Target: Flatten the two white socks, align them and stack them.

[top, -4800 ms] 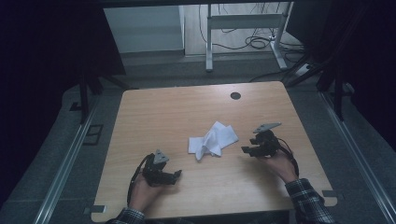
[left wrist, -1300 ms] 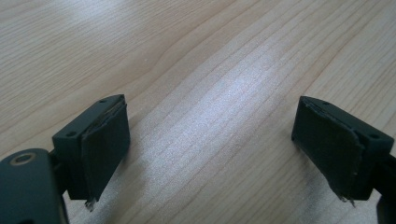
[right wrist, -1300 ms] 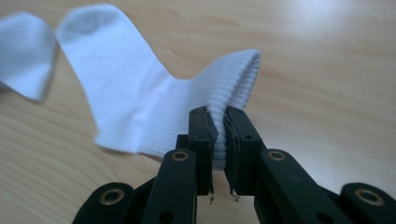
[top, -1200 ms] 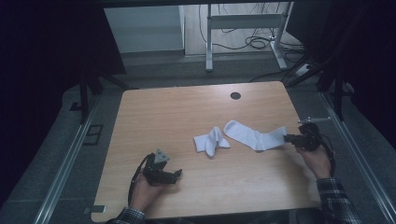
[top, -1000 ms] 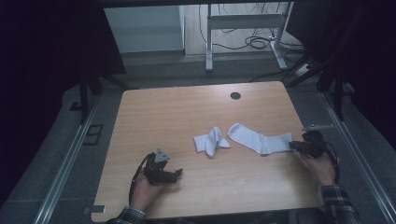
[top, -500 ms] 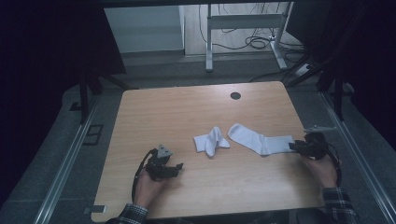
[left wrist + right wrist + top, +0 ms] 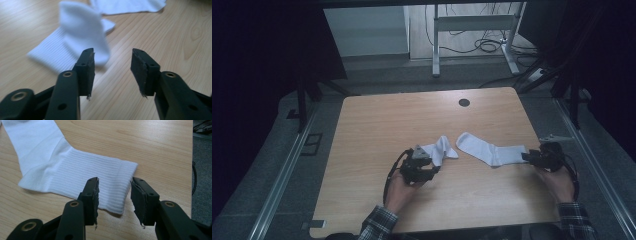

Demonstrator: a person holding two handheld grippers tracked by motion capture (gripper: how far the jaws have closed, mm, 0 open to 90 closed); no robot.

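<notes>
Two white socks lie on the wooden table. One sock is spread flat at the right, its ribbed cuff toward my right gripper. That gripper is open, with its jaws on either side of the cuff's corner. The other sock is crumpled and folded near the middle. My left gripper is open just short of it, with the left jaw at the sock's near edge. The flat sock also shows beyond it.
A dark round hole sits near the table's far edge. My right hand is close to the table's right edge. Metal rails run along both sides, and a desk frame with cables stands on the floor beyond.
The right gripper has drawn one sock out of the pile to the right and laid it flat. In the last second the left gripper moved forward and right, up to the crumpled sock.
</notes>
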